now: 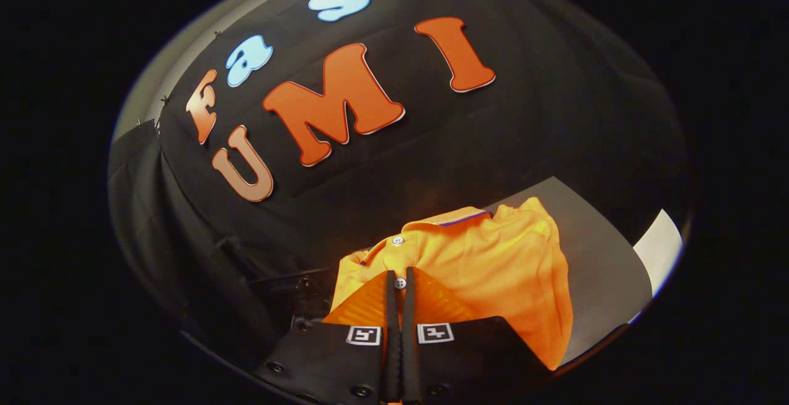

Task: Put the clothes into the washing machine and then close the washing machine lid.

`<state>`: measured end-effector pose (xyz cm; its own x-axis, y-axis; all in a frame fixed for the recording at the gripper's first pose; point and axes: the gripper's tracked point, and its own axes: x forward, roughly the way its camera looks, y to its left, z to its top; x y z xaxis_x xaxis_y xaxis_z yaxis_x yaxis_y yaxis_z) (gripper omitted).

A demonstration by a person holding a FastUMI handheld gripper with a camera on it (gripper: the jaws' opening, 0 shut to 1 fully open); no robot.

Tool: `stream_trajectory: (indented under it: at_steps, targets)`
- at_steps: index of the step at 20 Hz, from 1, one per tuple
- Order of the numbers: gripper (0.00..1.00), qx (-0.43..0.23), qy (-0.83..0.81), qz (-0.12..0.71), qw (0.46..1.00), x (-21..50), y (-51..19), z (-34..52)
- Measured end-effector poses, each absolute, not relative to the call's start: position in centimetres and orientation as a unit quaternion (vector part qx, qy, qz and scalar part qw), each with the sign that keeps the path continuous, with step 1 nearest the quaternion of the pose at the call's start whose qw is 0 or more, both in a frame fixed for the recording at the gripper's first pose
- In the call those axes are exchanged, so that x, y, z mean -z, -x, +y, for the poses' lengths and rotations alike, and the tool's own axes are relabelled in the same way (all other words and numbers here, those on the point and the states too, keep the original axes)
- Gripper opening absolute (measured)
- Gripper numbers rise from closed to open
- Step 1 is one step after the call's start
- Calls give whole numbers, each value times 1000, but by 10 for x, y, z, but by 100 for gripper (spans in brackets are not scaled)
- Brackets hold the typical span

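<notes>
The gripper (399,278) is seen with its jaws clamped together on an orange shirt (493,263), gripped near the buttoned placket. Beyond the shirt, a grey counter (592,251) is backed by the booth's black cloth wall (555,115).

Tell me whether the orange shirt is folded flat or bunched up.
Bunched up. The orange shirt hangs in loose folds from the tongs, whose fingers are shut on its buttoned placket, above the grey surface.
</notes>
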<state>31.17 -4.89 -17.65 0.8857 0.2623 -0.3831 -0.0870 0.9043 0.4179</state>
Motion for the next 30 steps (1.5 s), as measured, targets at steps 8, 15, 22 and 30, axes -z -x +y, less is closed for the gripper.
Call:
stream_trajectory:
  at_steps: [8,15,22,30]
  targets:
    - [8,-102,-198,165,961,115,-281,38]
    - [8,-136,-186,147,962,79,-256,143]
    - [8,-188,-168,161,954,86,-234,256]
    - [8,-219,-162,230,934,192,-249,351]
